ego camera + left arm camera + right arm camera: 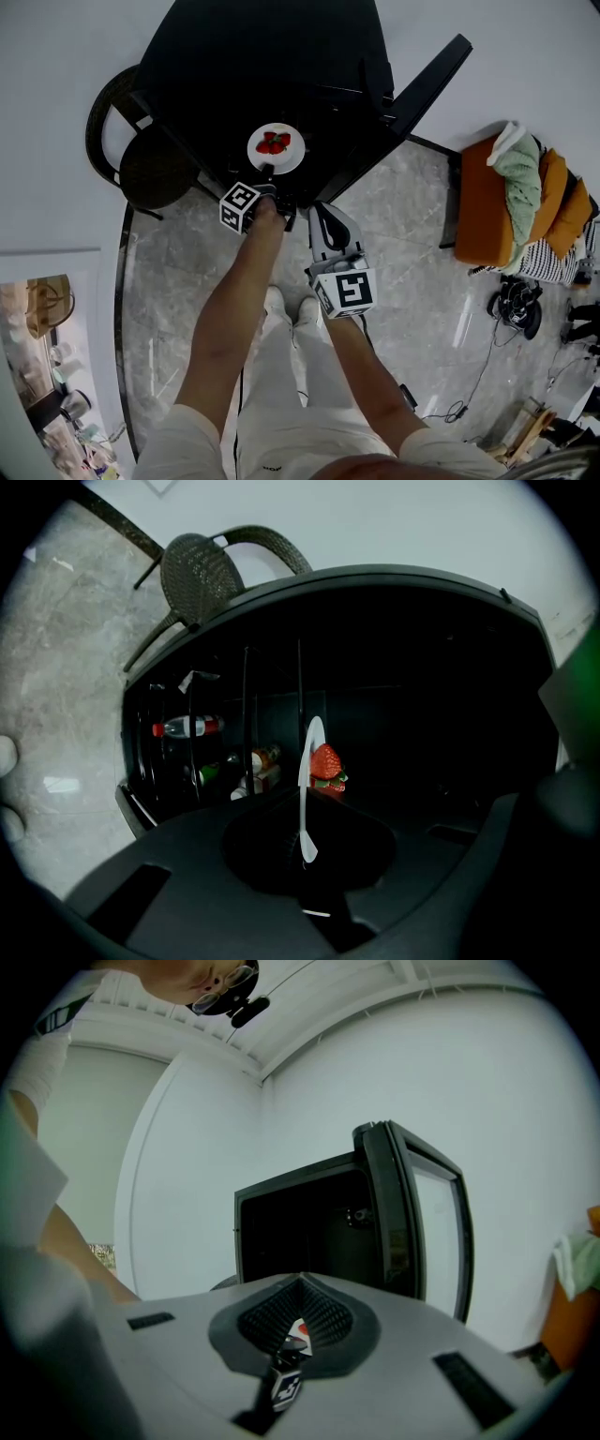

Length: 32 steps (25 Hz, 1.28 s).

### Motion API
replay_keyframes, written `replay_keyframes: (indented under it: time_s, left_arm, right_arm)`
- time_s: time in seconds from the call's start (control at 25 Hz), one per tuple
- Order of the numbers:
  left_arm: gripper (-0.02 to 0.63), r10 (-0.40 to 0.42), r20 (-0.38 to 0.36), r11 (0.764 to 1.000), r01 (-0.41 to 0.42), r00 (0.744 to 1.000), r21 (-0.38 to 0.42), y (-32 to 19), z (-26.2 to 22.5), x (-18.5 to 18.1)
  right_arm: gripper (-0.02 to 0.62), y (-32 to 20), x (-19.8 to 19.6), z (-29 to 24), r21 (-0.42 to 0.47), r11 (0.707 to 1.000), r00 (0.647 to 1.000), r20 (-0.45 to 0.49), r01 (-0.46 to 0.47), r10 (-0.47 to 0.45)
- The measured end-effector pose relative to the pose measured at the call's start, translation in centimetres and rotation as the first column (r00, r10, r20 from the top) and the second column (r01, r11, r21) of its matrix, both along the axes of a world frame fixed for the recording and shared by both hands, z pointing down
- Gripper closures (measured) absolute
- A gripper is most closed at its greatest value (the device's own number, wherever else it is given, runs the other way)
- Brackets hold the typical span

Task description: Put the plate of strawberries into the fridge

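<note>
Grey marble floor [412, 216], black fridge [272, 56] and wicker chair [155, 169] standing on it

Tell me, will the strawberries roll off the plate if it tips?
Probably, yes: the strawberries lie loose on a shallow white plate, so a tilt could roll them. The left gripper pinches only the rim, so the plate may sag or slip.

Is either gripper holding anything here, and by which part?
The left gripper holds the plate of strawberries by its near rim; the right gripper is shut, holding nothing.
</note>
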<state>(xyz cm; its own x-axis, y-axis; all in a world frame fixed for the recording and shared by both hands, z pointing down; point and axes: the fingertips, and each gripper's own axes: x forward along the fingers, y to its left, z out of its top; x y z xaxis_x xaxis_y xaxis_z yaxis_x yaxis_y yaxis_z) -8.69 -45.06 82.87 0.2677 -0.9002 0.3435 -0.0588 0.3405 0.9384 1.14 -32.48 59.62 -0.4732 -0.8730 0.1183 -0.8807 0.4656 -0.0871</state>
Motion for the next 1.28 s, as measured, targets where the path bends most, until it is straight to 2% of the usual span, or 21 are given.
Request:
replay_keyframes:
  time_s: [1.28]
  left_arm:
    - [0.596, -0.05, -0.002, 0.998, 0.05, 0.999, 0.044, -3.4, 0.2, 0.6]
  right_arm:
    - [0.583, -0.8, 0.1, 0.8, -0.03, 0.999, 0.999, 0.03, -0.011, 0.012]
